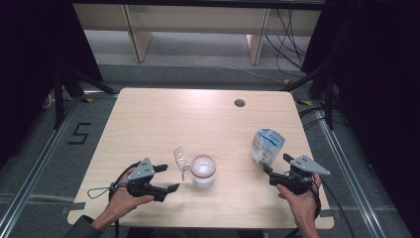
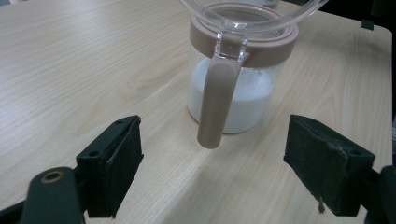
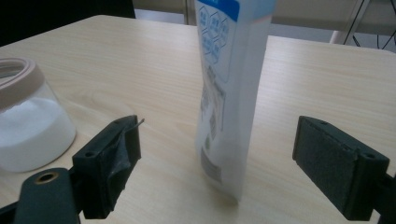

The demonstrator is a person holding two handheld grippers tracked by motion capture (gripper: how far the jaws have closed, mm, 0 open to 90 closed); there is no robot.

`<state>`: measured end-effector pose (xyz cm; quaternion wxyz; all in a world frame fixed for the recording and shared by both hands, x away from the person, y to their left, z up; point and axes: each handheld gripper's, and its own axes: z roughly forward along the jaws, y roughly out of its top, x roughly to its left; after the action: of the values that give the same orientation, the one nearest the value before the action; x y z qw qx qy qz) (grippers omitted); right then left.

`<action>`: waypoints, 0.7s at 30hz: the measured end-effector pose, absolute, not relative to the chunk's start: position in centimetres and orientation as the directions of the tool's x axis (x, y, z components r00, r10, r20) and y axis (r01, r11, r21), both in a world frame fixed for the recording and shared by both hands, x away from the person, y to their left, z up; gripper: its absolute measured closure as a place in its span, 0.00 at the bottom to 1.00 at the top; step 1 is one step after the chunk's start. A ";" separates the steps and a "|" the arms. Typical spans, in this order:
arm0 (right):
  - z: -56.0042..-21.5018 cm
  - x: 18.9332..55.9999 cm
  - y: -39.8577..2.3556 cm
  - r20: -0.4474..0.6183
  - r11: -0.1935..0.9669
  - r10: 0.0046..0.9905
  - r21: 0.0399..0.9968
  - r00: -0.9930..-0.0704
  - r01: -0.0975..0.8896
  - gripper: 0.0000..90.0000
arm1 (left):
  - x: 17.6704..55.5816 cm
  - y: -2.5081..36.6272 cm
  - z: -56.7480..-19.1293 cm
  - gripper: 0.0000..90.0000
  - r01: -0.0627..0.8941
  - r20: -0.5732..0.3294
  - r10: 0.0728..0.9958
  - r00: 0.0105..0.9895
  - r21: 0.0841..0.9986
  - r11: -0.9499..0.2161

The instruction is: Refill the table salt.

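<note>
A pale wood-grain table (image 1: 148, 124) with rounded corners stands on a grey floor (image 1: 44, 148), a dark round cable hole (image 1: 239, 103) near its far edge. A "5" (image 1: 79, 133) is marked on the floor to the left, and loose cables (image 1: 292, 34) lie beyond the far right corner. The far half of the tabletop is bare.

A white and blue pouch (image 1: 266, 146) stands upright near the right edge, just ahead of the right gripper (image 1: 277, 168), whose jaws are spread wide on either side of it without touching. Near the front centre sits a clear jar (image 1: 203, 171) part filled with white powder, with a tan collar and a clear lid (image 1: 181, 158) hinged open. Its tan handle (image 2: 215, 100) faces the left gripper (image 1: 167, 177), whose jaws also stand wide apart, empty.
</note>
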<state>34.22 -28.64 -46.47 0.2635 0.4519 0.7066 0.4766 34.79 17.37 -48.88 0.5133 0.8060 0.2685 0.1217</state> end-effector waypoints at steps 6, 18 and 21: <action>-46.6 32.8 -27.9 0.038 0.158 0.888 0.910 -0.459 0.382 0.17 | 34.9 17.5 -48.7 0.20 0.314 -0.088 0.564 0.821 0.894 -0.318; -47.2 30.9 -27.1 0.081 0.155 0.865 0.896 -0.496 0.416 0.17 | 34.7 17.0 -47.4 0.21 0.296 -0.099 0.544 0.833 0.911 -0.288; -47.1 30.4 -27.0 0.081 0.166 0.863 0.887 -0.499 0.431 0.18 | 34.6 16.7 -47.1 0.21 0.291 -0.107 0.533 0.839 0.916 -0.274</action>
<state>30.44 -26.98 -47.15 0.2303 0.4443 0.7279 0.4688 34.64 16.72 -47.07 0.5429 0.7905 0.2607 0.1115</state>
